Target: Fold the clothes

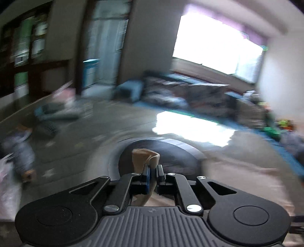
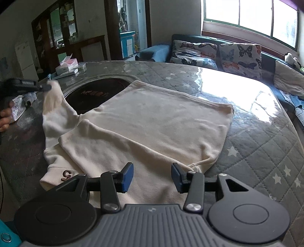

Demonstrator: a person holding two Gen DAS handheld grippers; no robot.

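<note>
Room: a living space lit by a wide window point(image 2: 250, 17) along the far wall, with a dark sofa point(image 2: 190, 40) beneath it carrying two butterfly-print cushions point(image 2: 240, 57). A dark wooden cabinet point(image 2: 57, 32) with glazed doors stands at the far left.

Surface: a large table point(image 2: 256, 152) covered in grey quilted fabric with white stars, under a clear sheet that glares strongly near the window. A round dark inset point(image 2: 91, 93) sits near its middle; a tissue box point(image 2: 67, 65) lies at the far left edge.

Garment: a cream sweatshirt point(image 2: 152, 117) lies spread flat on the table, partly overlapping the inset. One cuff bearing a brown figure rests at the near left.

Left gripper point(image 1: 153, 171): jaws pinched together on a fold of the cream cloth; in the right wrist view it lifts the far sleeve clear of the table. Its own view is heavily blurred, so the surroundings there are probably the same room.

Right gripper point(image 2: 152, 175): jaws partly apart, holding nothing, poised over the near edge of the sweatshirt.
</note>
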